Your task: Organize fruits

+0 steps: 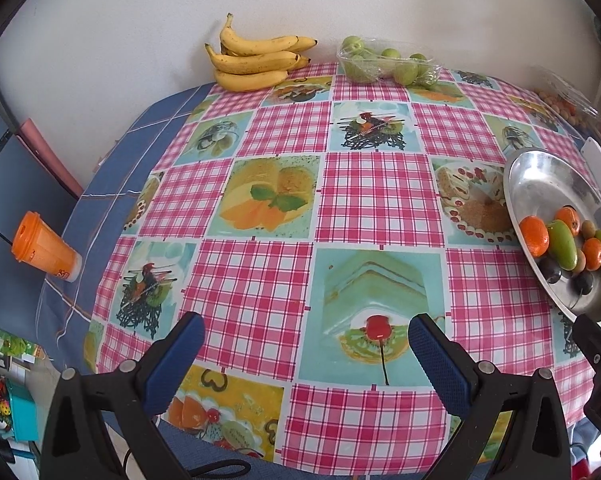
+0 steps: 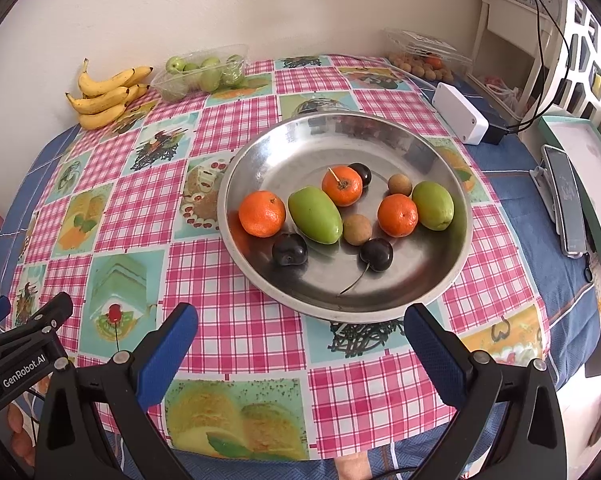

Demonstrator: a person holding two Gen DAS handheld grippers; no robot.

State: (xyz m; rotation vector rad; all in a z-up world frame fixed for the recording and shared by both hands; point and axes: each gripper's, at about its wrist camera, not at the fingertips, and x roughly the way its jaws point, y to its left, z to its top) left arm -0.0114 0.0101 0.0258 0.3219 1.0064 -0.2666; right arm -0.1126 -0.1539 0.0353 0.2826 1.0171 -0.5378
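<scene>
Two empty, wide-open tools, the left hand-held gripper (image 1: 304, 344) and right hand-held gripper (image 2: 300, 332), hover over the counter (image 2: 236, 320) before a steel dish (image 2: 260, 280) holding oranges (image 2: 261, 214), green fruit (image 2: 314, 215), dark cherries (image 2: 376, 255) and small brown fruit (image 2: 357, 230), bananas (image 2: 102, 96) beyond.

Soft, even daylight fills both views. The metal dish (image 2: 440, 168) carries pale glare and fruit reflections, with faint shadows beneath. Focus is sharp centrally; fisheye distortion bends the counter (image 1: 260, 272) edges, and corners vignette black.
</scene>
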